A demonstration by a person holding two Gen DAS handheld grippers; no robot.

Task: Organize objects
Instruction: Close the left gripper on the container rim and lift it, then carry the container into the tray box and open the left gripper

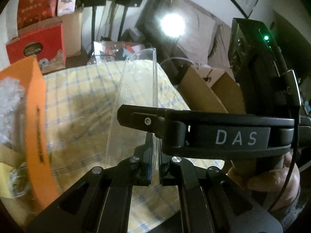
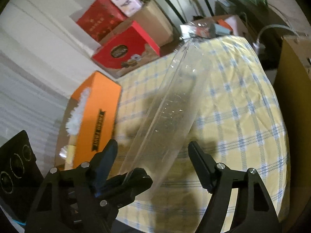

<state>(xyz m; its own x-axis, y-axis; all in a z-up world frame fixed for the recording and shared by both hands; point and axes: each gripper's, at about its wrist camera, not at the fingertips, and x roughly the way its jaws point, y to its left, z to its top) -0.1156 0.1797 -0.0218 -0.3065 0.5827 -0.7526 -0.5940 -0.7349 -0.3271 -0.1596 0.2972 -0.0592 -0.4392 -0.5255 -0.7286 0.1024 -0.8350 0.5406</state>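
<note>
The clear plastic container (image 1: 136, 89) is clamped by its rim in the closed left gripper (image 1: 155, 167), tilted above the checked cloth (image 2: 243, 116). The right gripper (image 2: 153, 155) is seen parted around it, pads not touching. Contents of the orange box (image 2: 97, 116) are blurred.

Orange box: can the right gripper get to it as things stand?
Probably not directly. The clear plastic tray, pinched at its edge by the left gripper, stands between the right gripper's open fingers, and the orange box lies beyond the left one.
</note>
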